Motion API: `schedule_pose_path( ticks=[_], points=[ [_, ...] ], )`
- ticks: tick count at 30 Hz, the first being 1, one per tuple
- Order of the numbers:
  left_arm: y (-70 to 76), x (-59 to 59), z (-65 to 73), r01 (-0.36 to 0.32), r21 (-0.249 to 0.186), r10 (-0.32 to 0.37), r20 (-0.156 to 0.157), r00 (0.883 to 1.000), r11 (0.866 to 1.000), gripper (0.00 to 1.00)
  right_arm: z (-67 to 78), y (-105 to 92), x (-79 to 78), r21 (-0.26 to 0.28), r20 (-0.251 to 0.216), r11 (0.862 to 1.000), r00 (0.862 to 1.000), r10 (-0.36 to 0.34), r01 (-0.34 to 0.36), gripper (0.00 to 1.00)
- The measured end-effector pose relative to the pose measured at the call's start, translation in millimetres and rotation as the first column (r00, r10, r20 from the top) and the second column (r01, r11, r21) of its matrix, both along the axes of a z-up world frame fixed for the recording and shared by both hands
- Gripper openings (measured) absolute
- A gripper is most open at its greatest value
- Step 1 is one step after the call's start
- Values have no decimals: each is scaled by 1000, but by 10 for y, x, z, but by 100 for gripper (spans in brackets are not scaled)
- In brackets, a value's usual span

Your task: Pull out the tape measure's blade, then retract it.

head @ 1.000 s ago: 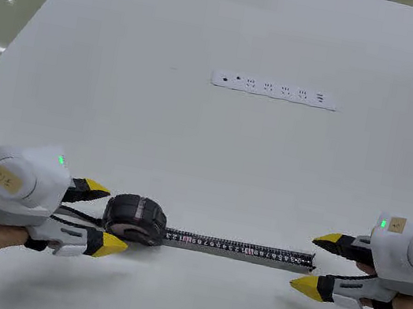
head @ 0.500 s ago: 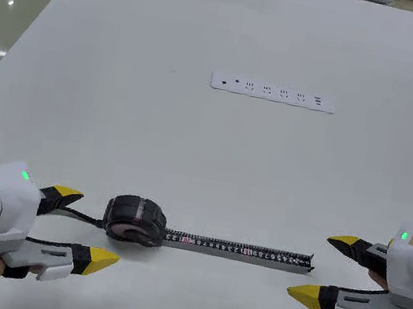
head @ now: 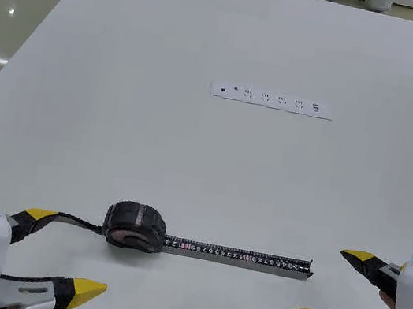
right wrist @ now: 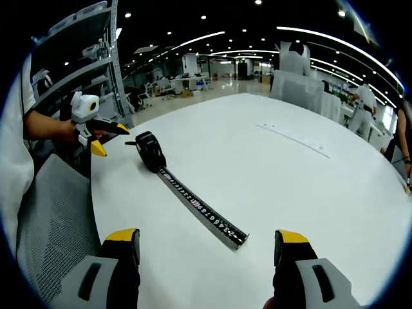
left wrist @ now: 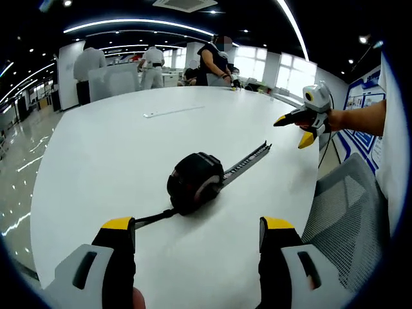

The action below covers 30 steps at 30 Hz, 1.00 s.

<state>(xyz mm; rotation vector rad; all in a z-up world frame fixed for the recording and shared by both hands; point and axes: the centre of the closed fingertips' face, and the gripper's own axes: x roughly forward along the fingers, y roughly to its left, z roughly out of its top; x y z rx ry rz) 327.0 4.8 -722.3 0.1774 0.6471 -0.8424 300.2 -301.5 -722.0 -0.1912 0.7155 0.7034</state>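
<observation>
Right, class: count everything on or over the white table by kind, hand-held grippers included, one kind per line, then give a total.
Tape measure: 1
Power strip: 1
Hand-held grippers: 2, the left hand-held gripper and the right hand-held gripper
Total: 4

Ceiling strip lights lit everything brightly and evenly. The white table carried faint shadows; gripper views curved at their edges.
</observation>
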Motion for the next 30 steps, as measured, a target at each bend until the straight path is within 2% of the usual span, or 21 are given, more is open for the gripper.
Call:
schedule_pose_path(
  ticks=[9,10,11,14,20,24,26,28,30],
  points=[
    [166,-78,22,-55,-5,55,18,998,998,81,43,2,-125,14,34,1000,999,-25,25,96],
    [183,-88,32,-62,-6,62,29,998,998,82,56,6,-143,19,40,1000,999,-23,22,97],
    [196,-101,31,-62,-5,62,33,998,998,82,60,14,-160,28,32,999,999,-25,24,97],
    [214,-167,23,-67,-3,67,42,997,998,83,72,22,-201,33,48,999,998,-28,26,98],
    [310,-250,-26,-86,-8,86,48,995,996,84,99,25,-264,42,77,998,996,-49,46,99],
    [358,-305,-55,-102,-4,102,56,993,995,85,54,28,-335,44,71,998,996,-58,55,99],
    [365,-341,-63,-110,-17,111,43,993,994,85,42,21,-373,38,70,998,996,-61,58,99],
    [380,-366,-63,-117,-19,118,51,992,993,87,41,12,-407,42,73,997,995,-70,67,99],
    [387,-405,-96,-117,-13,117,46,992,993,87,-12,2,-456,40,57,996,995,-76,74,99]
  ],
)
